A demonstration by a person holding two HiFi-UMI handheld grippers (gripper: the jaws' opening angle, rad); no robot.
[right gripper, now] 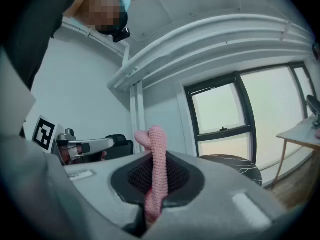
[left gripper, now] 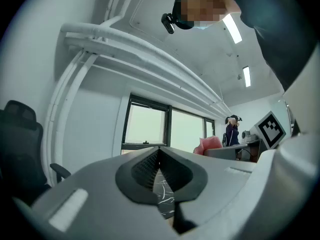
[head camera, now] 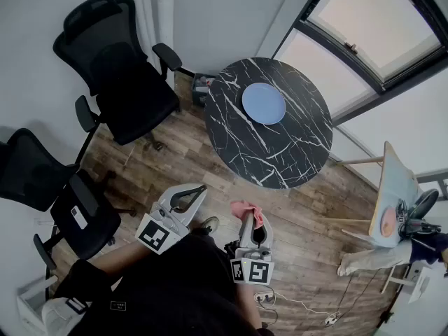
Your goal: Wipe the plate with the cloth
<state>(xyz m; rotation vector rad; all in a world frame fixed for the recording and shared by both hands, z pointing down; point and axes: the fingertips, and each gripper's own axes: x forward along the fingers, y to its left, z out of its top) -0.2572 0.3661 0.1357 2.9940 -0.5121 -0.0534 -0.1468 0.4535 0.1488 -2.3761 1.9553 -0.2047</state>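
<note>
Wood-plank floor (head camera: pixel 175 152) across the whole room, with tall dark-framed windows (head camera: pixel 364 40) along the far right side.

Standing on the planks ahead, a round black worktop (head camera: pixel 280 152) veined in white. Left of it, against the pale wall, two black mesh office chairs (head camera: pixel 119 68), one behind the other.

Lying flat on the far half of the worktop, the pale blue plate (head camera: pixel 263 103), with nothing on it and nothing touching it. Well apart from both tools and from the cloth.

Nearer in, held level above the floor and short of the worktop's near edge, the left tool (head camera: pixel 199 190). Jaws pressed together, nothing gripped; only a sliver of the veined worktop visible below the dark ribbed pads (left gripper: pixel 145 166) in the left gripper view.

Just beside it, also level and pointing toward the worktop, the right tool (head camera: pixel 253 224). Jaws pinching the pink knitted cloth (head camera: pixel 247 210). In the right gripper view, one fold of cloth rising above the pads and another trailing down between them; in the head view, bunched at the tip, over bare floor.
</note>
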